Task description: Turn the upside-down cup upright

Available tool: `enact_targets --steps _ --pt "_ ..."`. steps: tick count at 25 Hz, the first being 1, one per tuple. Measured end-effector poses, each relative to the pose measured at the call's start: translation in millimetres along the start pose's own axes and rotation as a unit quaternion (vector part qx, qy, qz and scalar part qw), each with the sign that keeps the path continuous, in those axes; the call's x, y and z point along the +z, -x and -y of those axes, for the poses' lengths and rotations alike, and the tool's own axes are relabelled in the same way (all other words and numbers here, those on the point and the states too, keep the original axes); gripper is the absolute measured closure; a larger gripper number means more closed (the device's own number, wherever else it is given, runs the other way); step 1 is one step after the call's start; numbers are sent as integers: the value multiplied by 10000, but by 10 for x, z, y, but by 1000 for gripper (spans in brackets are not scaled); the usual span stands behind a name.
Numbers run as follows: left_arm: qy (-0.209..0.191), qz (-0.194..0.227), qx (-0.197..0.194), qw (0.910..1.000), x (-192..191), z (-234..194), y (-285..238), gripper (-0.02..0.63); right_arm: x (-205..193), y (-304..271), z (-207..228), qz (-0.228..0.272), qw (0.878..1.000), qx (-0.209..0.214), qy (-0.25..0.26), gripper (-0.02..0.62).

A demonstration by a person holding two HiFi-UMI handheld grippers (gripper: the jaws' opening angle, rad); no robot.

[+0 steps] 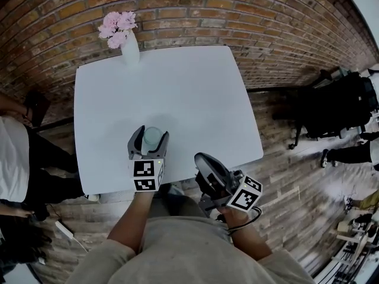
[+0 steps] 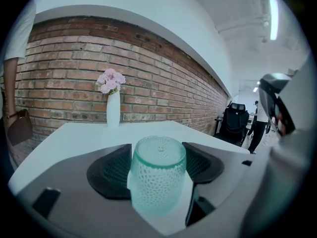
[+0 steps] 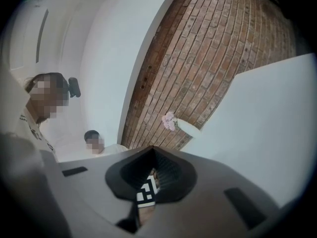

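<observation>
Holding cup [image 2: 158, 175] in my left gripper [image 1: 151, 134], pads pressed on both its sides. Cup is by near edge of table [image 1: 177, 87], left of middle, closed end up. Cannot tell if its rim touches tabletop. My right gripper [image 1: 202, 162] has jaws together, nothing between, just off near edge toward right corner. Vase [image 1: 129, 49] with pink flowers stands at far left corner.

White table [image 1: 177, 87] stands against a brick wall [image 1: 237, 16], vase [image 1: 130, 51] of pink flowers at its far edge. Plank floor [image 1: 284, 194] around the table; black chair [image 1: 337, 108] to its right; strip light [image 2: 273, 11] overhead.
</observation>
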State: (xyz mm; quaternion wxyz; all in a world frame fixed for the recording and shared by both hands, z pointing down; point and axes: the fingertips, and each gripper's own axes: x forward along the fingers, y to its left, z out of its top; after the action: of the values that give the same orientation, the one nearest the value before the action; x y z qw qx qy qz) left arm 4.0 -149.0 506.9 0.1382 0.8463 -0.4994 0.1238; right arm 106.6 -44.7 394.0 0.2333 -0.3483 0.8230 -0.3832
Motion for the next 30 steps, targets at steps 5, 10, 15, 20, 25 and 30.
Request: enact_targets --steps 5,10,15,20,25,30 --pt "-166 62 -43 9998 -17 72 -70 284 -7 16 -26 -13 10000 -3 -5 588" --pt "-165 52 -31 9998 -72 87 -137 284 0 57 -24 5 10000 -56 10 588" --pt "-207 61 -43 9998 -104 117 -170 284 16 90 4 20 9999 -126 16 588" --pt "-217 82 -7 9997 -159 124 -179 284 12 116 24 -21 9999 -165 6 588" --pt "-281 116 11 9995 -199 132 -170 284 10 112 30 -72 9999 -151 -15 589" --pt "-262 166 17 9995 -232 116 -180 284 7 109 43 -95 9998 -145 -28 588"
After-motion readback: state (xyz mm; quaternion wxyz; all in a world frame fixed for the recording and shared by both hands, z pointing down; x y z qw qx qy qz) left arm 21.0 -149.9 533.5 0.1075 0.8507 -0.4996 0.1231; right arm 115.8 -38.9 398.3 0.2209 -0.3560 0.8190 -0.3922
